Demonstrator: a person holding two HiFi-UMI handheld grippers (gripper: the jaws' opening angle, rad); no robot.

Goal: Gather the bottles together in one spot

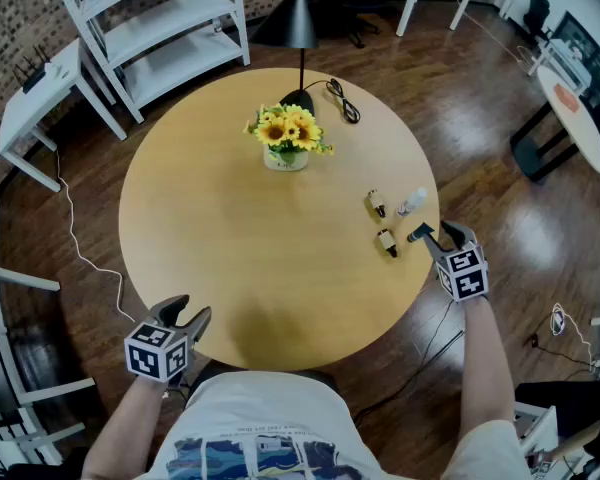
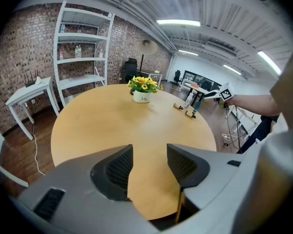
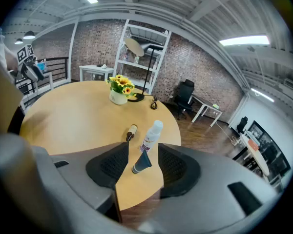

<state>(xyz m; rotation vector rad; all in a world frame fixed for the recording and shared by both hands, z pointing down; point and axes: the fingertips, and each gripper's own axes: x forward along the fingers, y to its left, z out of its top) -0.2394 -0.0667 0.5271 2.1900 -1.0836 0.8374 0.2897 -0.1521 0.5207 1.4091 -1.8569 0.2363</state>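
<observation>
Four small containers lie near the round table's right edge: a white bottle (image 1: 412, 202), two small brown bottles (image 1: 378, 204) (image 1: 387, 242), and a dark tube (image 1: 420, 233). My right gripper (image 1: 442, 240) hovers at that edge, jaws apart. In the right gripper view the dark tube (image 3: 140, 164) lies on the table between the open fingers of the right gripper (image 3: 143, 150), with no pad pressing on it. Just beyond it are the white bottle (image 3: 151, 136) and one brown bottle (image 3: 131, 132). My left gripper (image 1: 190, 311) (image 2: 150, 155) is open and empty over the table's near left edge.
A white pot of sunflowers (image 1: 286, 140) stands at the table's far middle, with a black lamp base (image 1: 298, 99) and a coiled cable (image 1: 342, 101) behind it. White shelving (image 1: 160, 18) and a small white side table (image 1: 35, 98) stand past the table on the left.
</observation>
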